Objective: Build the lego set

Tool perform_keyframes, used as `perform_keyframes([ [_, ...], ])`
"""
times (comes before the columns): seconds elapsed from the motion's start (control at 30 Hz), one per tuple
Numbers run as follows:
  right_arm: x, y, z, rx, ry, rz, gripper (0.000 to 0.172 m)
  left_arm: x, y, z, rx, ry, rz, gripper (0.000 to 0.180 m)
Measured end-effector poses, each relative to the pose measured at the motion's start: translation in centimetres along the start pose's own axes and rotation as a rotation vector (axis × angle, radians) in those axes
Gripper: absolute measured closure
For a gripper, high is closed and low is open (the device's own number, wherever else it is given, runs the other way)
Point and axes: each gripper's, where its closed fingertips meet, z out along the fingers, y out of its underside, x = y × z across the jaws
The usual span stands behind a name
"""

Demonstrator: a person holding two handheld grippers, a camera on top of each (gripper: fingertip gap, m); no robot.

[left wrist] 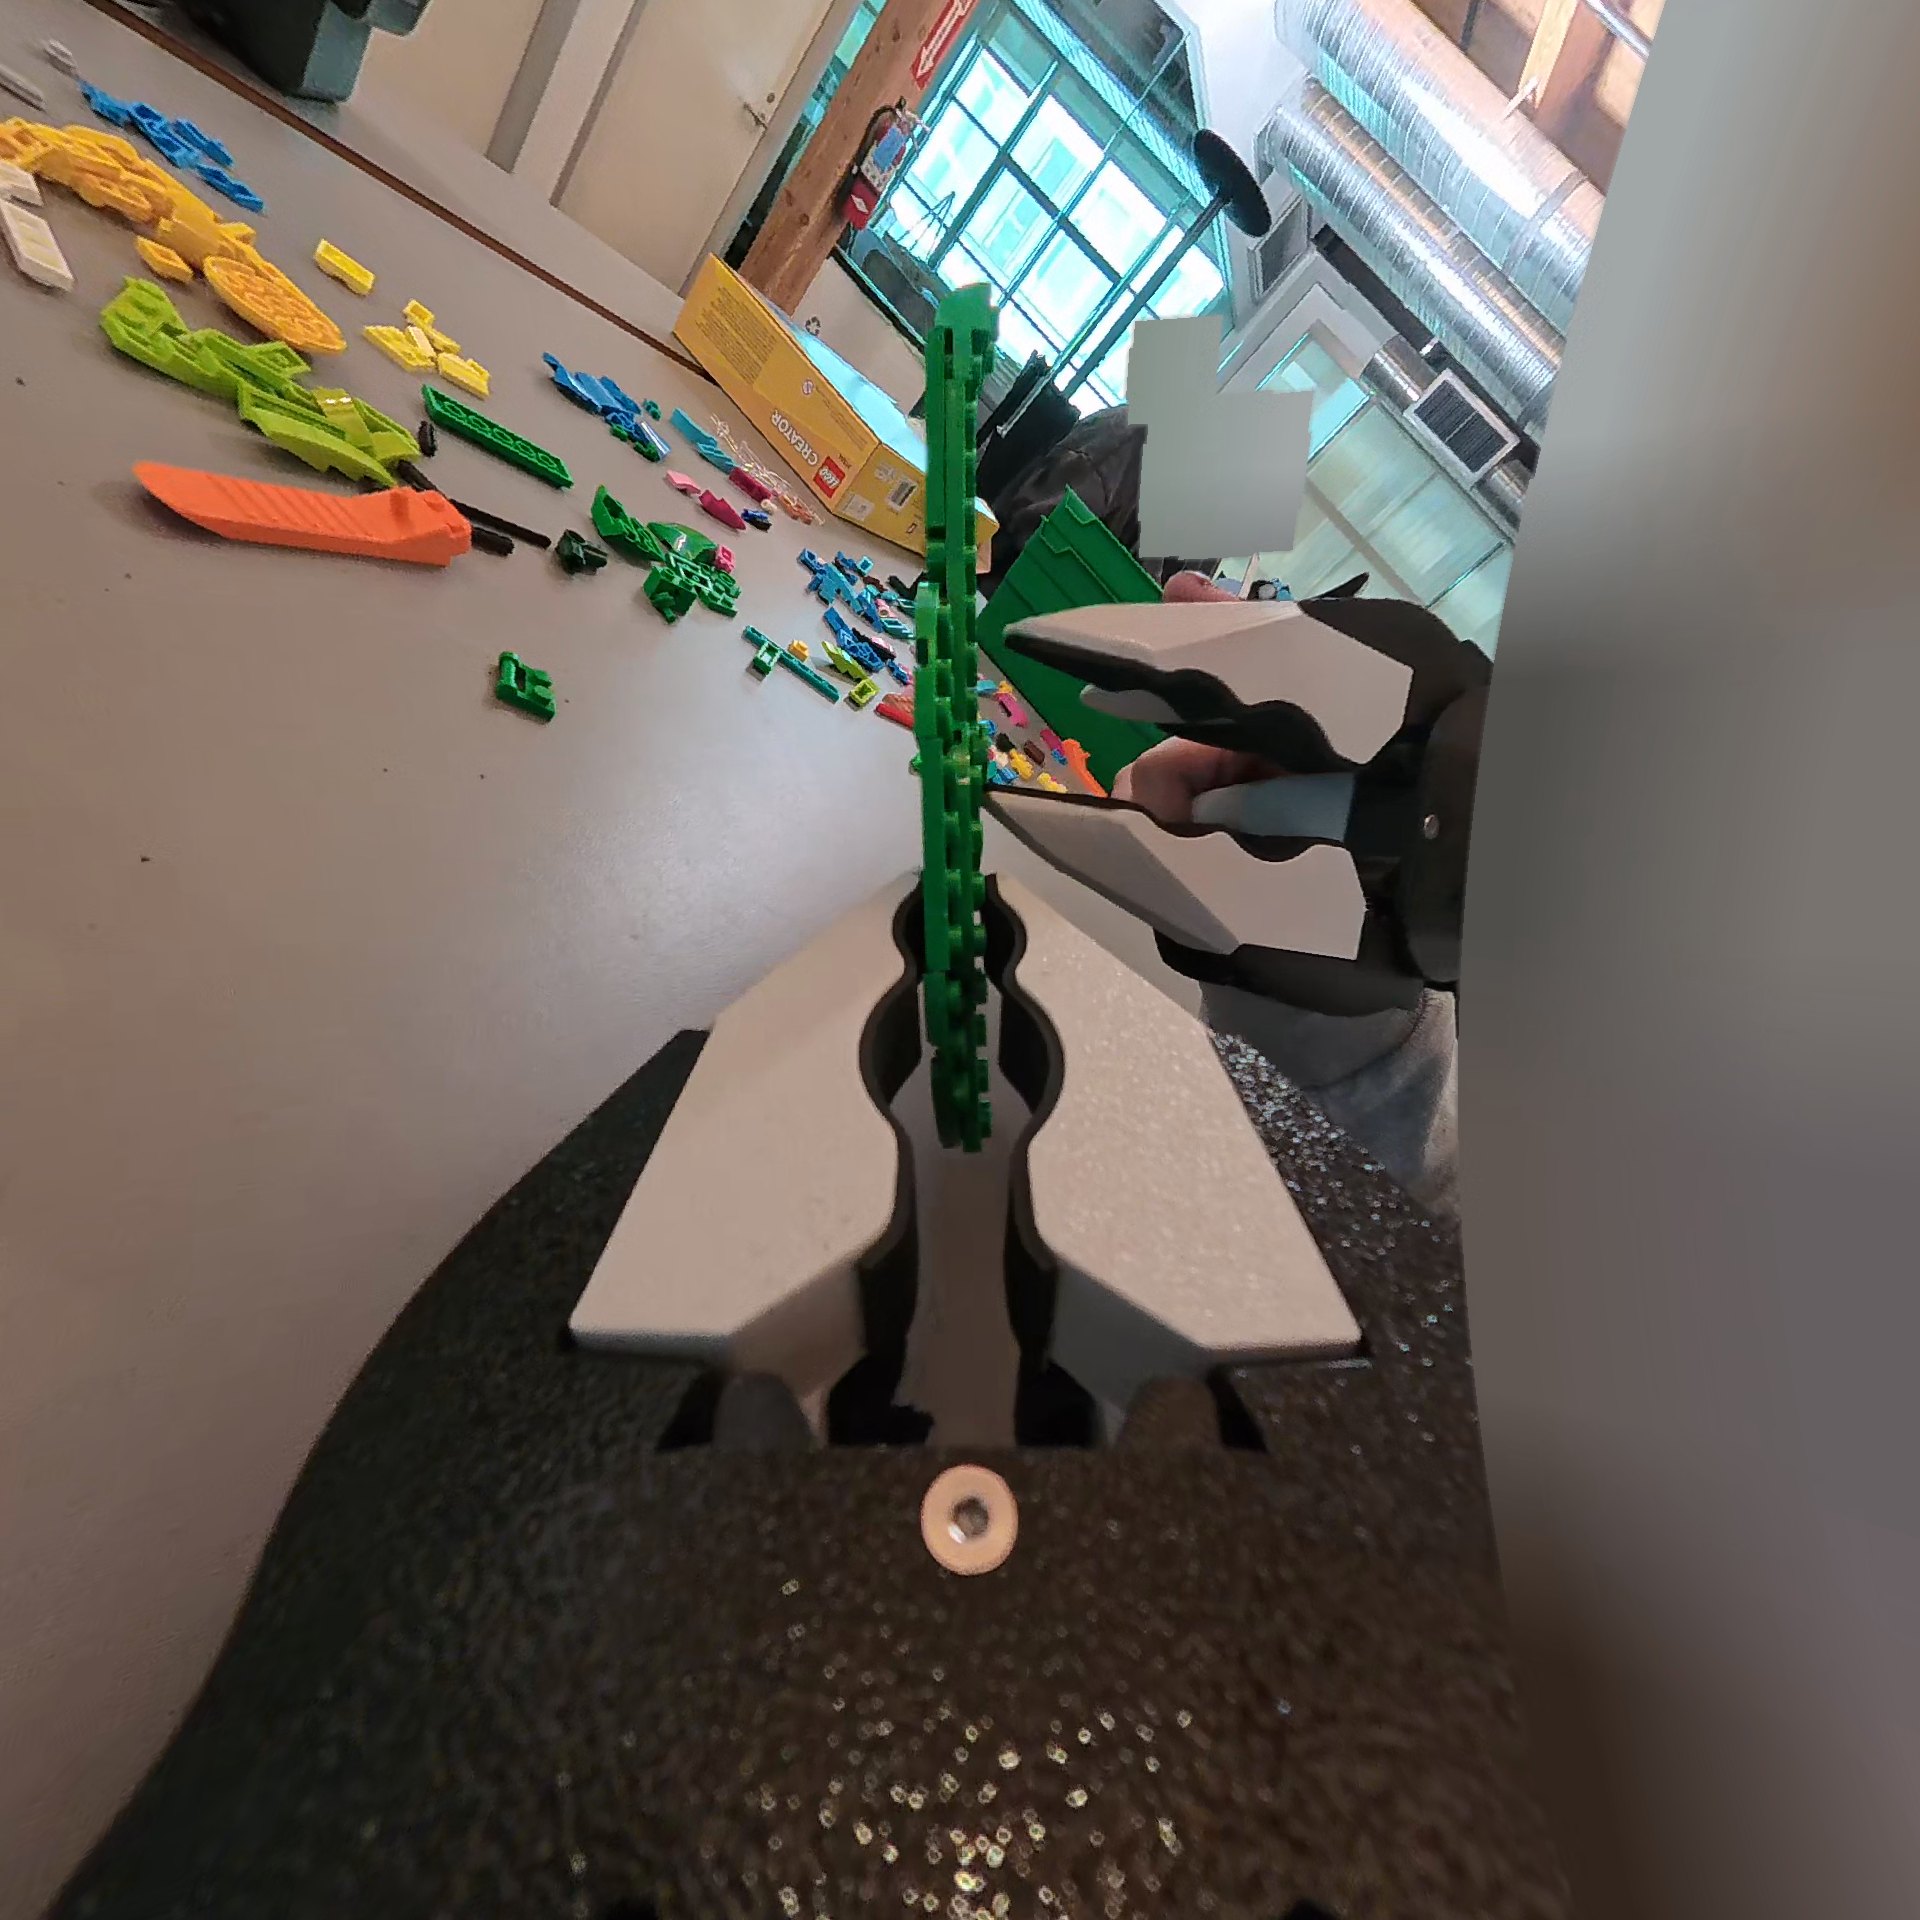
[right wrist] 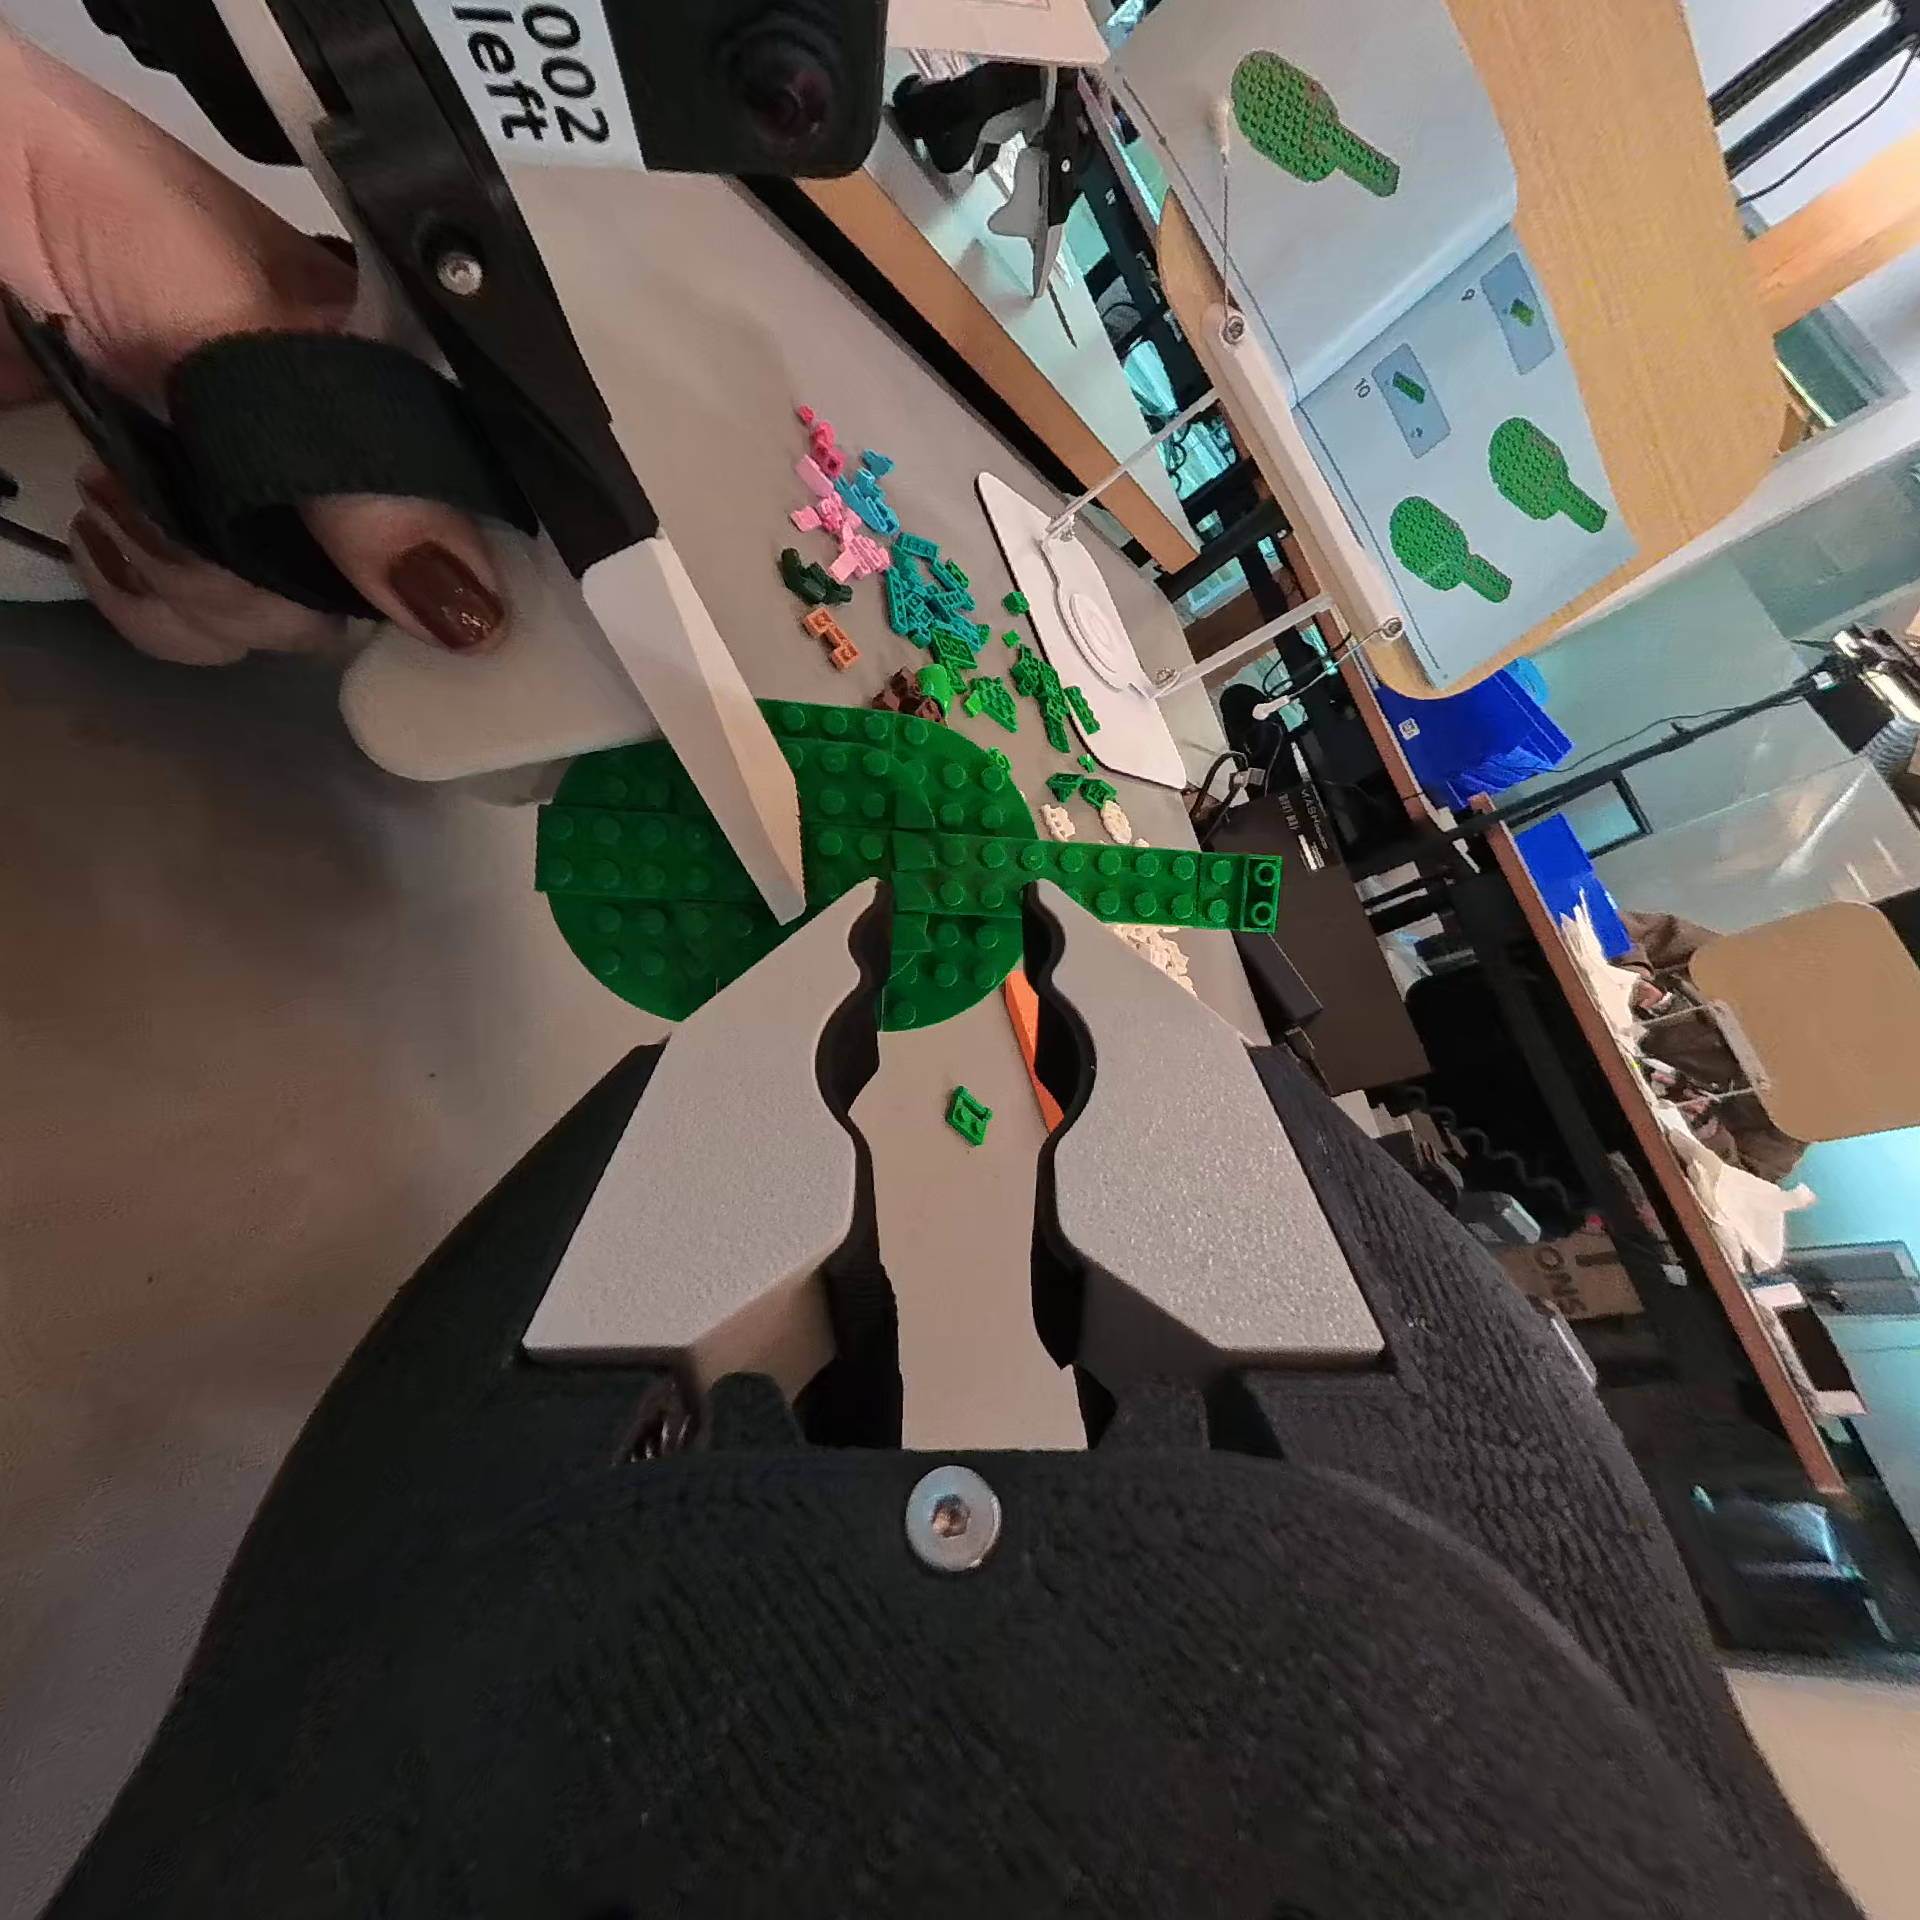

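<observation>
Green studded plates, built into a round disc with a long stem (left wrist: 951,727), stand edge-on between my left gripper's (left wrist: 958,904) fingers, which are clenched on the disc's lower part and hold it up off the grey table (left wrist: 364,935); from the right wrist view the same assembly (right wrist: 935,831) shows face-on, stem pointing away. My right gripper (right wrist: 951,904) has its jaws parted with nothing pinched; the lower fingertip (left wrist: 1013,805) sits right at the studded face, and whether it touches I cannot tell. To do this well I would keep the left clamp firm and the plate steady, and bring the right tip square against the studs, so that any push goes into the clamp rather than bending the stem. Beyond lie a small green piece (right wrist: 968,1117), an orange separator tool (left wrist: 312,514), sorted loose bricks (left wrist: 260,395), a yellow box (left wrist: 821,416) and an instruction sheet (right wrist: 1455,416) on a stand.
</observation>
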Motion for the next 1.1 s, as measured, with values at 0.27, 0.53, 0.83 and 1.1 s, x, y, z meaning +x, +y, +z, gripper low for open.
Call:
perform_keyframes([
  [0.27, 0.0, 0.2, -0.3, -0.012, -0.033, 0.001, 0.145, 0.2, 0.4, 0.2, -0.024, 0.001, 0.021, 0.175],
  [0.53, 0.3, 0.2, 0.4, -0.046, 0.04, 0.086, 0.147, -0.2, -0.1, -0.1, 0.013, -0.031, 0.023, 0.175],
  [0.83, 0.1, 0.1, 0.7, -0.064, 0.075, 0.013, 0.152, -0.6, -0.4, -0.2, 0.032, -0.056, 0.016, 0.175],
  [1.1, 0.1, -0.1, 0.4, -0.044, 0.043, 0.026, 0.148, -0.4, -0.2, -0.1, 0.015, -0.036, 0.016, 0.176],
])
